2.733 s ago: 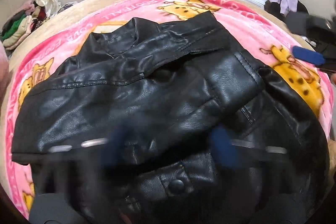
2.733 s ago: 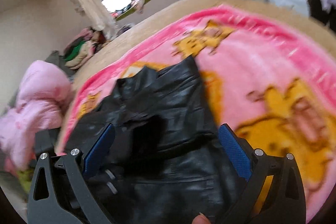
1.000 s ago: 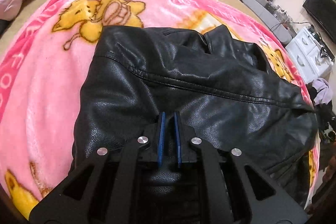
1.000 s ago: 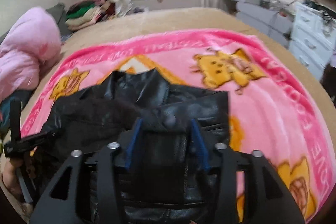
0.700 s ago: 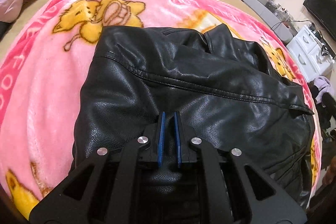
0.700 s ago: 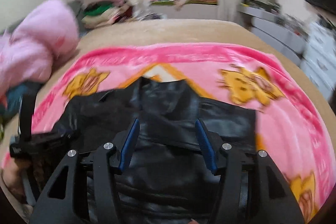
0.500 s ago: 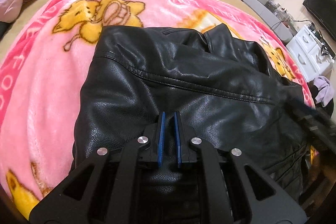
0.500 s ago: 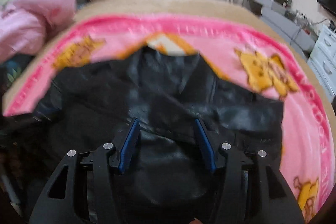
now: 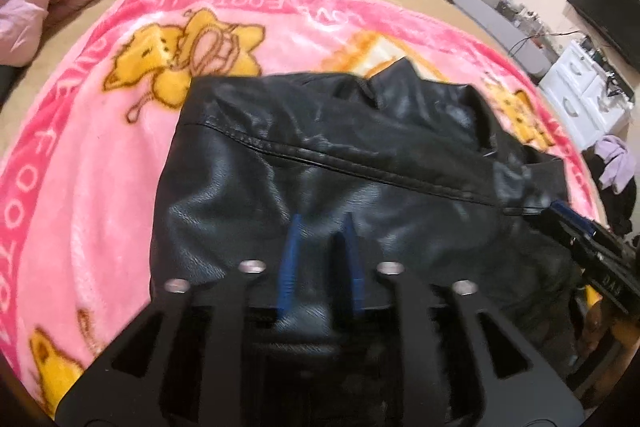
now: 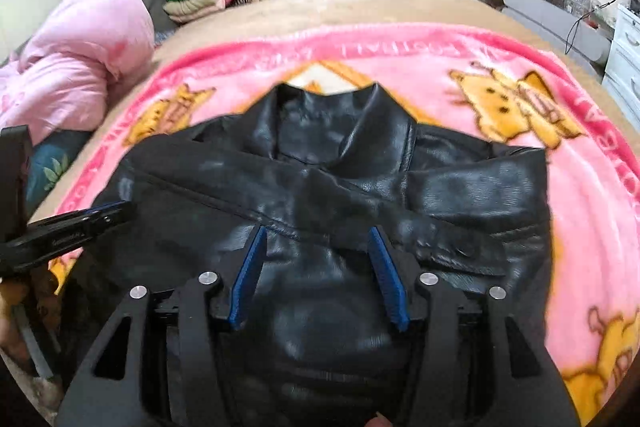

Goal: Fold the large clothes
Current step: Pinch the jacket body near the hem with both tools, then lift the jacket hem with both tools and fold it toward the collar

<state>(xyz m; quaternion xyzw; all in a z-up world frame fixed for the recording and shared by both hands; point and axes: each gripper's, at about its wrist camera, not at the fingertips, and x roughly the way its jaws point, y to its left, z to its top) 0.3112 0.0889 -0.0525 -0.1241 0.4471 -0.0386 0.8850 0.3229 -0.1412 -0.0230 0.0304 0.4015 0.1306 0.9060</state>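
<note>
Below both grippers' parted jaws: black leather jacket [image 10: 320, 195] (folded).

Black leather jacket [image 10: 320, 195]; folded on blanket

lettering on the blanket border

the pink blanket [image 9: 100, 155] carries white capitals along its darker border; "foot" reads left of the black jacket [image 9: 320, 163], upside down beyond its collar; remaining letters too blurred.
</note>
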